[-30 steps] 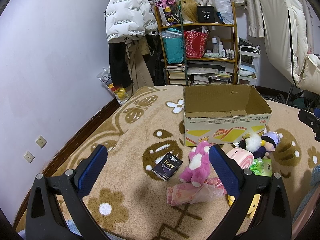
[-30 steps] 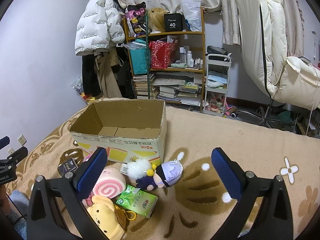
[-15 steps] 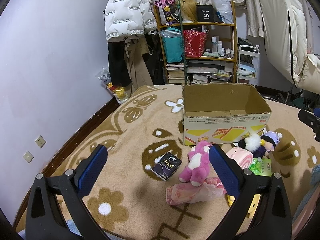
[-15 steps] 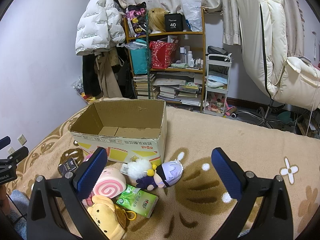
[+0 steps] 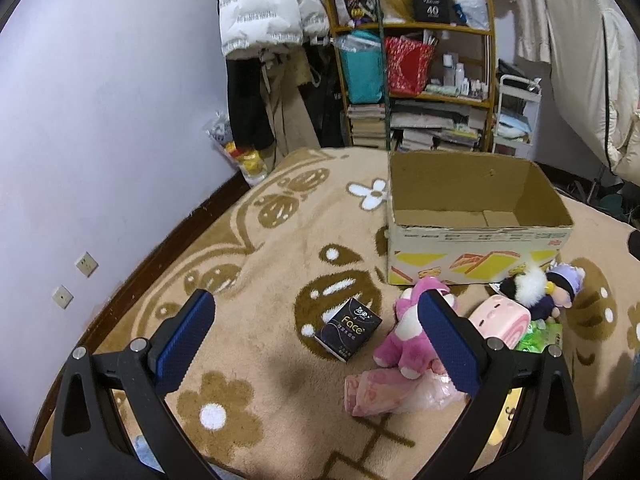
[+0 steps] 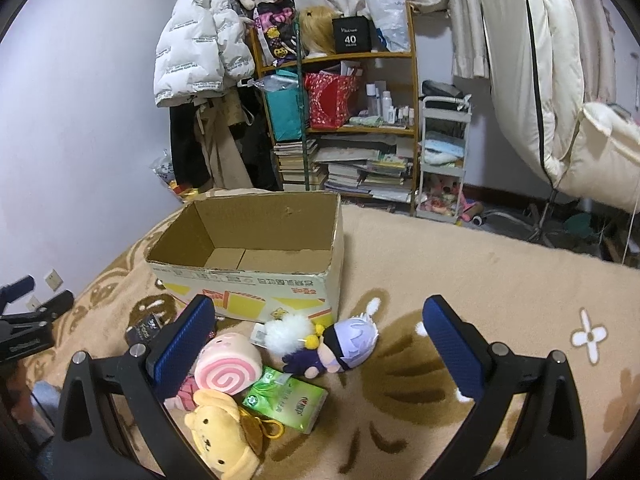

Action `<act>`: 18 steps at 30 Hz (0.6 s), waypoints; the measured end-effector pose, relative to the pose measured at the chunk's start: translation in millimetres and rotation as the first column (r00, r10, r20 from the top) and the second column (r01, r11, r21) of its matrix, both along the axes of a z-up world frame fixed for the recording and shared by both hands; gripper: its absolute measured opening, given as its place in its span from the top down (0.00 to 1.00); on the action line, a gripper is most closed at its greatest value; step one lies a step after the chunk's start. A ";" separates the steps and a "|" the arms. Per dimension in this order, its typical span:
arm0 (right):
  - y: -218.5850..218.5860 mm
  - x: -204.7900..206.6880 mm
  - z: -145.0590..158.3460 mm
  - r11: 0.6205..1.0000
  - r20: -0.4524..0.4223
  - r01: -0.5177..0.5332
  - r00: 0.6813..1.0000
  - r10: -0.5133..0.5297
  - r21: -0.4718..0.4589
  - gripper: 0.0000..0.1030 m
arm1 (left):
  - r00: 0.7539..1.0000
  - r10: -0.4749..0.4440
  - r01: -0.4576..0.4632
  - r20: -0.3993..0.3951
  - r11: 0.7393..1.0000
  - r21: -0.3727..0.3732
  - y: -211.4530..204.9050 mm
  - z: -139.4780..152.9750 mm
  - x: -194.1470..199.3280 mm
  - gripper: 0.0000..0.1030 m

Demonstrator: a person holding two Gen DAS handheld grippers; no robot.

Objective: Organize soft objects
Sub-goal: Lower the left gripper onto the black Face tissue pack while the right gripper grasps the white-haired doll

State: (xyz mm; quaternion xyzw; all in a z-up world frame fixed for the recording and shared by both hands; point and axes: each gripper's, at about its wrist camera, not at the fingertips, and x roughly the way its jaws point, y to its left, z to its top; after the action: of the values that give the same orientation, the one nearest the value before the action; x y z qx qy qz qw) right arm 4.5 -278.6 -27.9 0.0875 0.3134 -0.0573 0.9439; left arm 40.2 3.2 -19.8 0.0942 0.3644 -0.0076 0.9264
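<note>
An open, empty cardboard box (image 5: 476,236) (image 6: 256,280) stands on the patterned blanket. In front of it lie soft things: a pink plush bear (image 5: 404,332), a pink swirl-roll plush (image 6: 228,368) (image 5: 500,320), a purple-haired doll (image 6: 340,348) (image 5: 552,288), a yellow dog plush (image 6: 220,440), a green tissue pack (image 6: 284,400), a black tissue pack (image 5: 348,328) and a pink wrapped pack (image 5: 388,392). My left gripper (image 5: 316,344) is open and empty above the black pack. My right gripper (image 6: 320,352) is open and empty above the doll.
A cluttered wooden shelf (image 6: 340,120) with books and bags stands at the far wall, with hanging coats (image 6: 200,60) to its left and a white cart (image 6: 444,160) to its right. A purple wall (image 5: 100,120) runs along the left bed edge.
Both views shifted only slightly; the box and soft things lie where they were. Both grippers stay open.
</note>
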 end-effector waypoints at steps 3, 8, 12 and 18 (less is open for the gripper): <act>-4.1 7.3 -1.6 1.000 -0.004 0.006 1.000 -0.006 0.020 0.00 | 0.999 0.005 -0.005 -0.043 1.000 -0.013 0.3 -7.3 18.5 0.02; -16.3 20.3 -5.8 0.998 -0.023 0.032 0.999 -0.031 0.050 0.00 | 0.995 0.026 -0.028 -0.096 0.999 -0.015 2.9 -22.7 46.1 0.02; -29.6 33.8 -16.7 0.993 -0.064 0.060 0.997 -0.054 0.101 0.00 | 0.989 0.050 -0.053 -0.139 0.999 -0.014 6.6 -36.5 64.8 0.02; -41.9 54.6 -41.1 0.983 -0.139 0.077 0.989 -0.053 0.168 0.00 | 0.976 0.062 -0.064 -0.209 0.998 -0.001 2.6 -62.1 89.9 0.02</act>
State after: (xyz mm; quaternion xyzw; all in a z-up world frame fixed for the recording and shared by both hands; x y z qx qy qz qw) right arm 59.2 -320.6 -69.0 0.1754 0.3766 -0.0664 0.9072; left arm 130.1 5.8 -81.9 0.0776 0.4624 0.0106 0.8832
